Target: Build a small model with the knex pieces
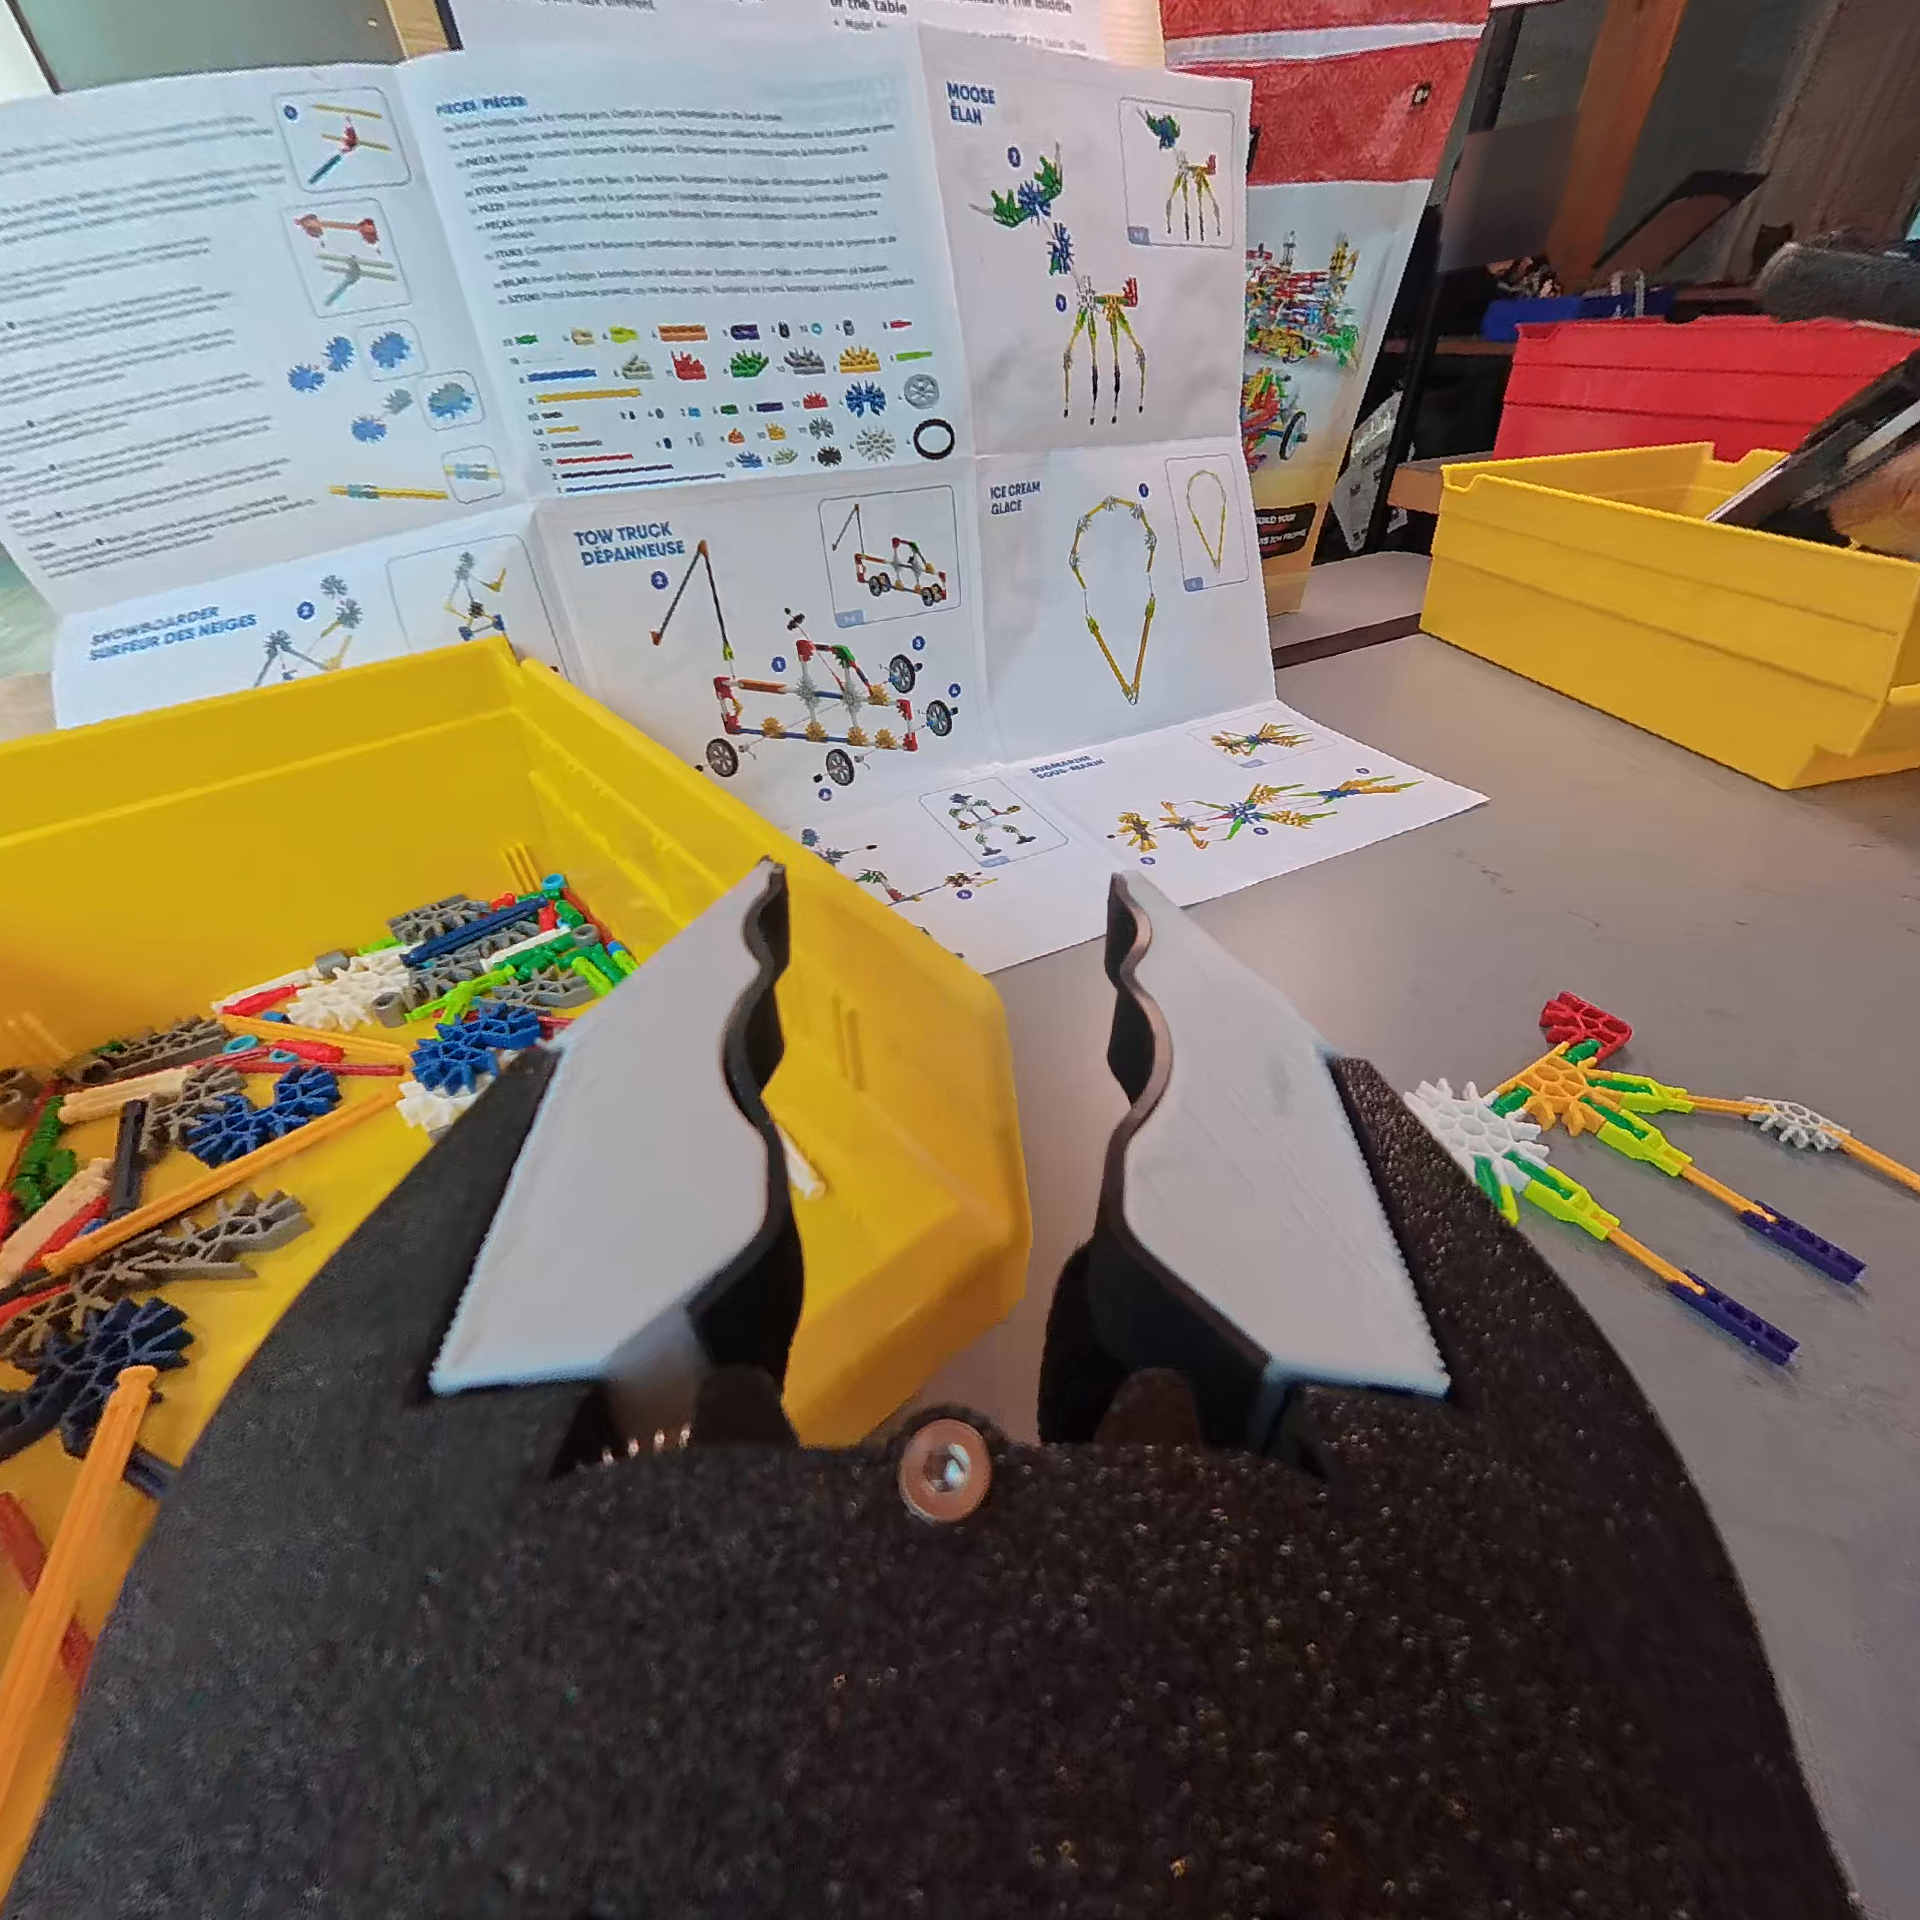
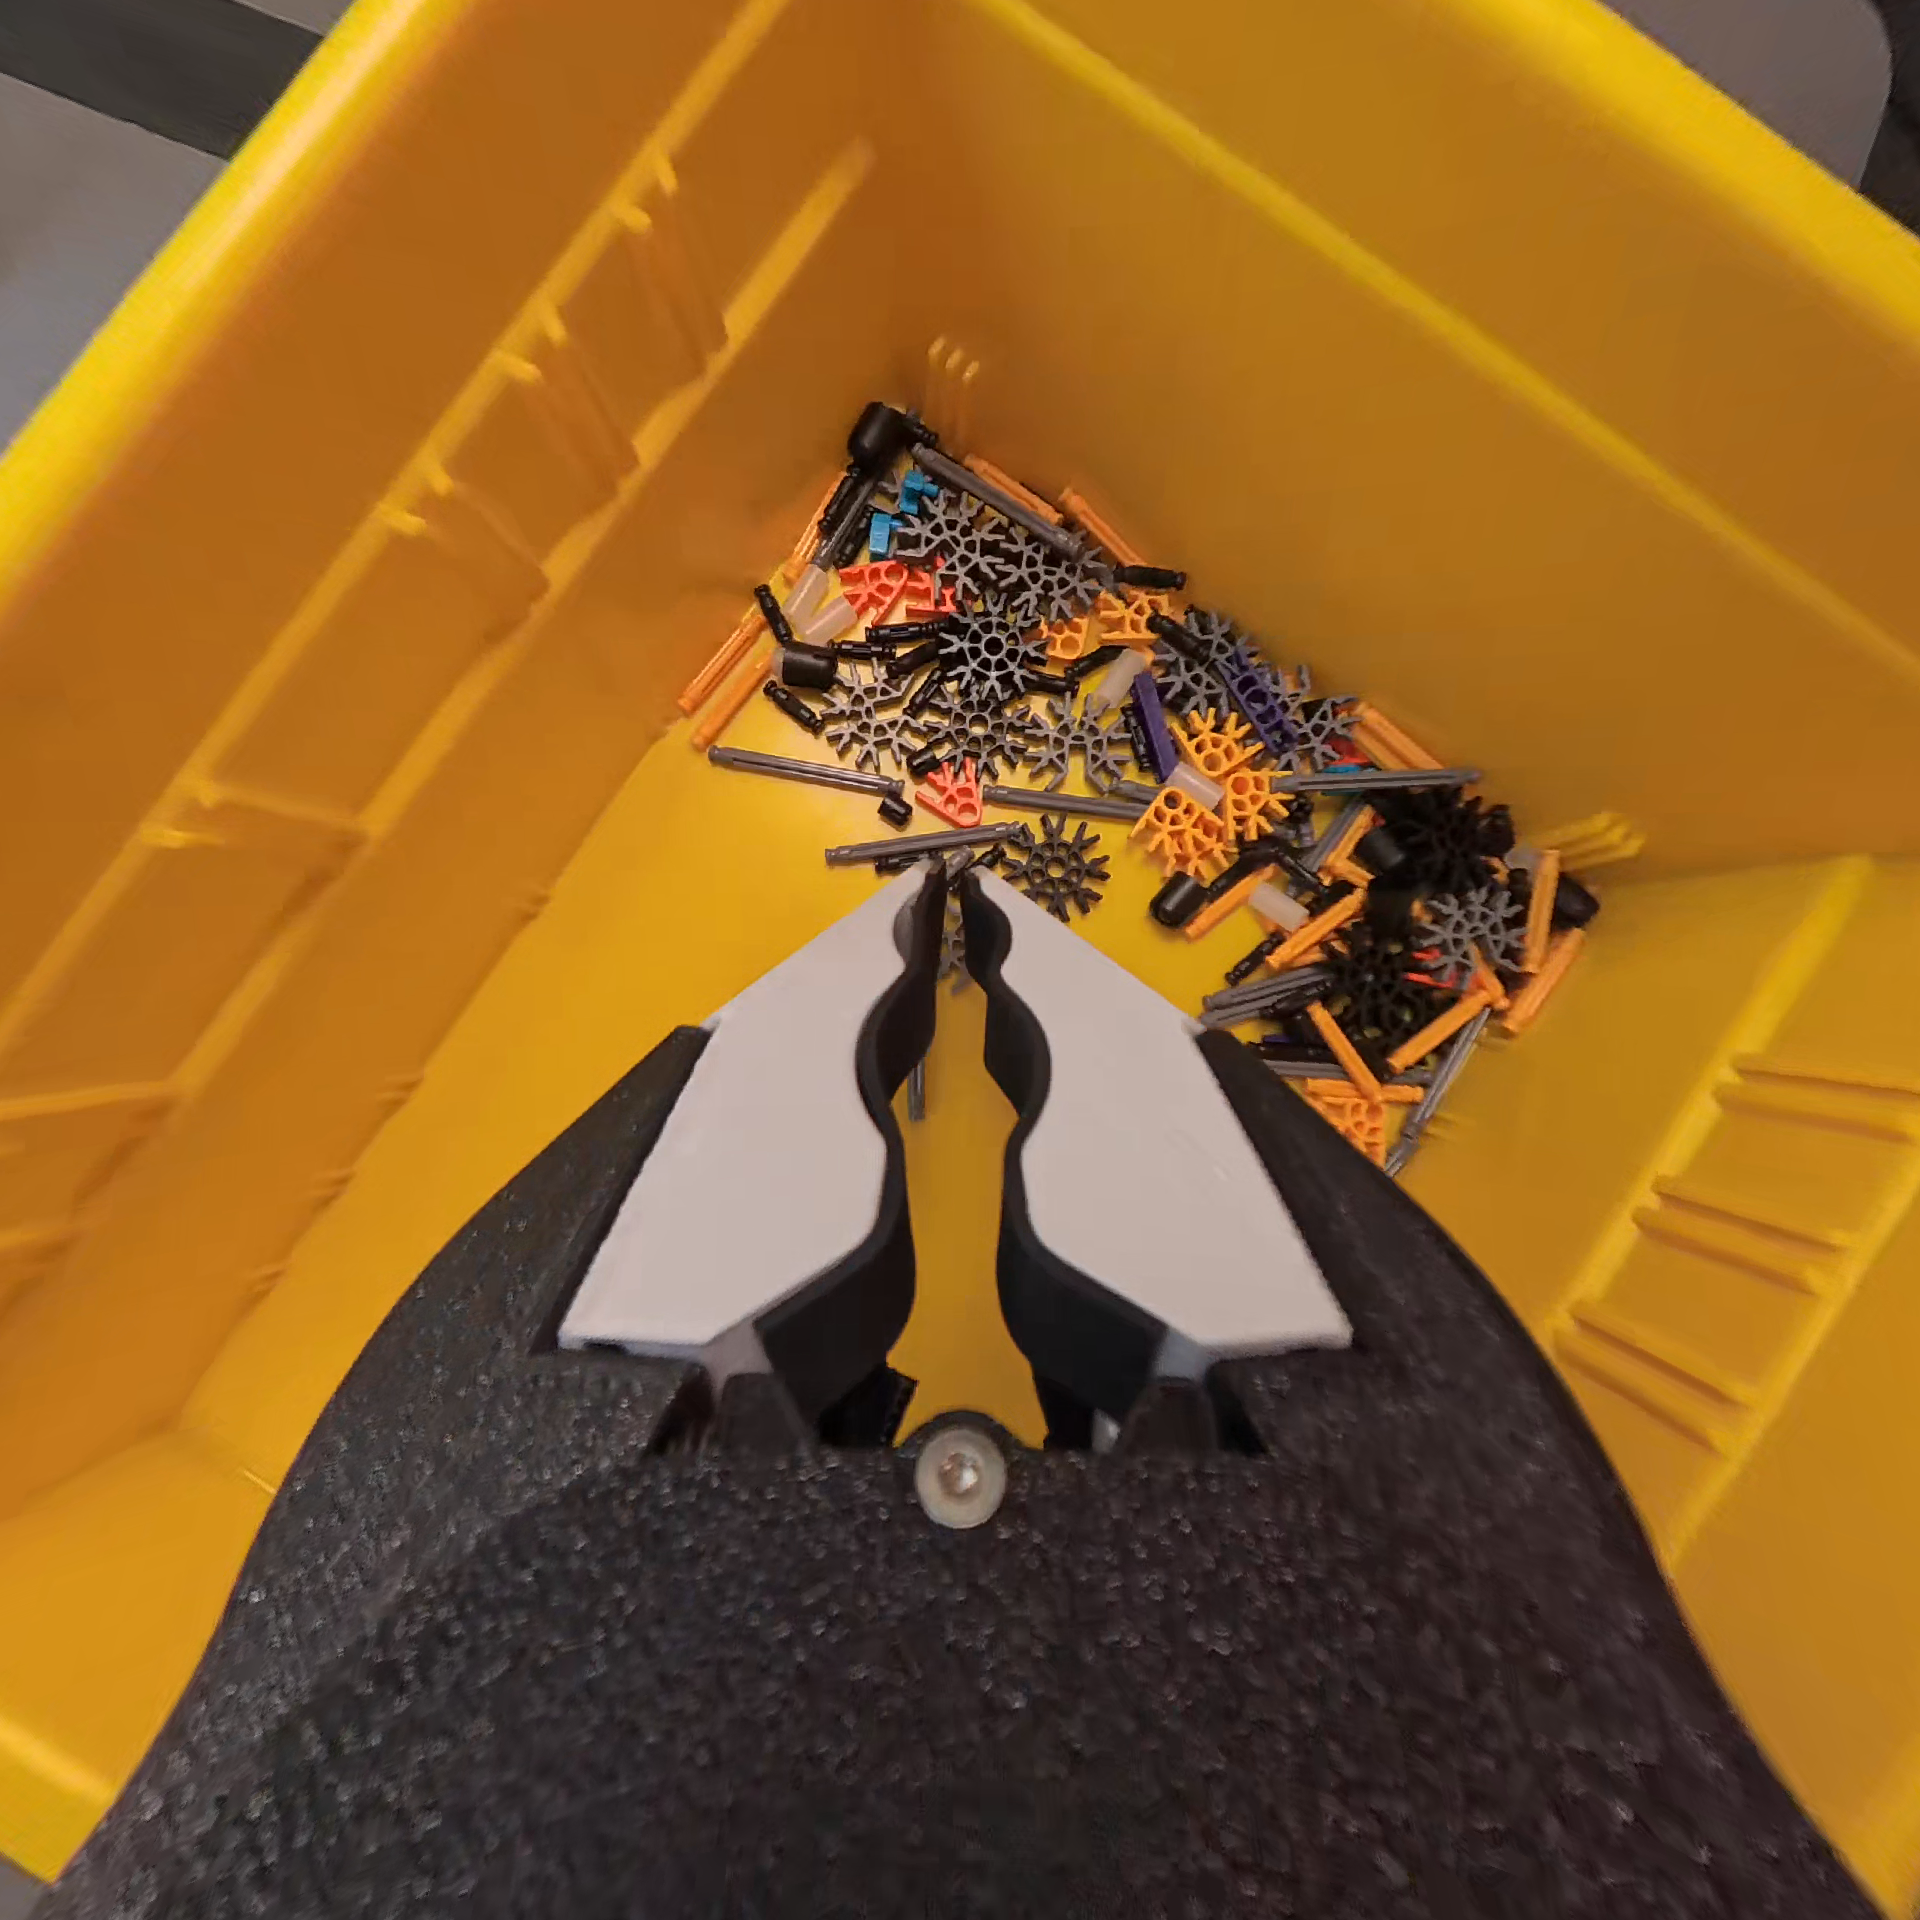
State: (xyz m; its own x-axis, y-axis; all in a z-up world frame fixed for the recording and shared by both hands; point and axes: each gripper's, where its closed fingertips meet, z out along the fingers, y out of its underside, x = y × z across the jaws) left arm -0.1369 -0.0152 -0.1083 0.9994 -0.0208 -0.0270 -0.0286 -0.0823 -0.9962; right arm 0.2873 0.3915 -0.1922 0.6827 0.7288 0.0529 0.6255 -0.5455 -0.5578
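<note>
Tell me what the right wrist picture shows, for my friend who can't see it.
The right gripper reaches down into a yellow bin, its fingers nearly closed on a small grey snowflake-shaped connector. Beyond them lies a pile of building-toy pieces: grey, black, orange rods and connectors.

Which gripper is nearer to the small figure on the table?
Left. The left gripper is open, with the figure just to its right. The right gripper is down inside a yellow bin, shut on a grey piece.
</note>
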